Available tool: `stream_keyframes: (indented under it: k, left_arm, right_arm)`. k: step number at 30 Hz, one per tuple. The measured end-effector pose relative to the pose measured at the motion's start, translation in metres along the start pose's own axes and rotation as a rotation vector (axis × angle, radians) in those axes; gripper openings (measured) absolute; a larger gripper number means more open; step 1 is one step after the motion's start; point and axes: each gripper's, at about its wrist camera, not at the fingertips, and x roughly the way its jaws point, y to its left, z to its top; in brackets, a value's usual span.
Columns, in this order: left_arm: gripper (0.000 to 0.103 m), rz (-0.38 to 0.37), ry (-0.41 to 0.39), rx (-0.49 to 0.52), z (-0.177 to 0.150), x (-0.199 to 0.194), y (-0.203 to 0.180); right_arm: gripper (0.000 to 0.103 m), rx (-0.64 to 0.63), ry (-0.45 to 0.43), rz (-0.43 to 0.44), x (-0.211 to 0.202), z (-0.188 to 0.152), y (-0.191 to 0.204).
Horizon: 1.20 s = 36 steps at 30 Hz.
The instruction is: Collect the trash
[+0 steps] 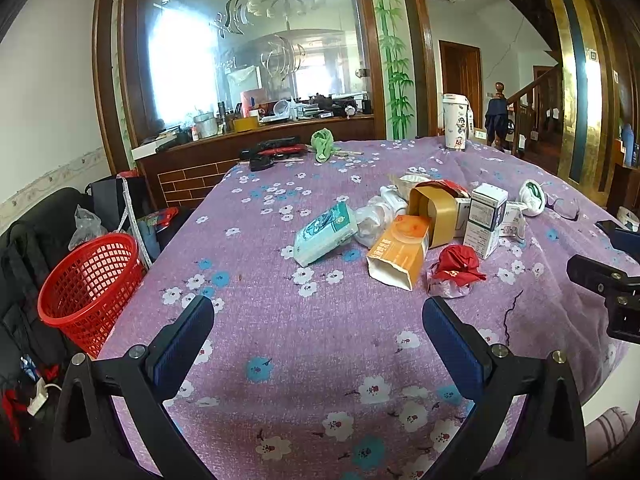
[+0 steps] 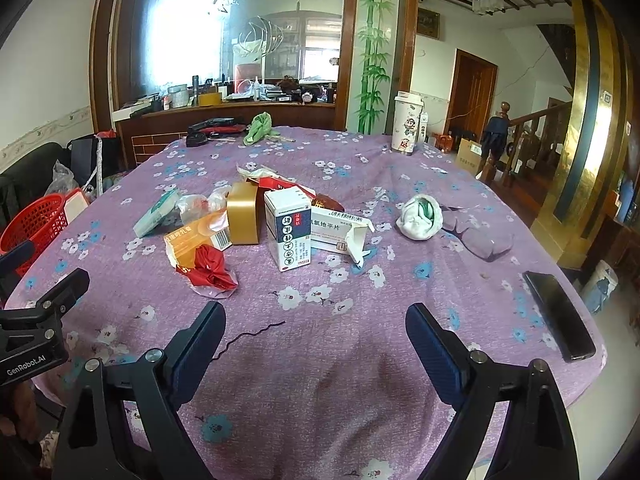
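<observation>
Trash (image 2: 256,224) lies heaped mid-table, ahead and slightly left of the spread, empty right gripper (image 2: 316,332), while the red basket (image 1: 90,284) waits beside the equally spread left gripper (image 1: 318,330).

Two claws wait, wide open.
The left claw (image 1: 318,316) and the right claw (image 2: 316,322) hang side by side over the near edge of the tabletop (image 2: 360,380). Both tip down a little. Nothing sits between their blue pads (image 2: 430,344).
</observation>
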Motion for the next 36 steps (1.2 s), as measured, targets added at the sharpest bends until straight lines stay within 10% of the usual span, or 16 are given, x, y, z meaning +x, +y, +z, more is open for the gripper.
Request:
stream_keyframes:
  k: [12, 28, 31, 36]
  left_arm:
    - [0.103, -0.046, 0.092, 0.081, 0.031, 0.039, 0.024]
    - [0.100, 0.018, 0.212, 0.367, 0.057, 0.156, -0.011]
    - [0.087, 0.030, 0.212, 0.367, 0.062, 0.166, -0.014]
    - [0.033, -0.034, 0.255, 0.289, 0.067, 0.178, -0.011]
  right_arm:
    - [0.062, 0.034, 0.081, 0.183, 0.025, 0.012, -0.008]
    - [0.062, 0.071, 0.111, 0.204, 0.047, 0.027, -0.026]
    - [0.062, 0.066, 0.117, 0.219, 0.053, 0.029, -0.026]
    - [0.062, 0.057, 0.121, 0.254, 0.070, 0.040, -0.024]
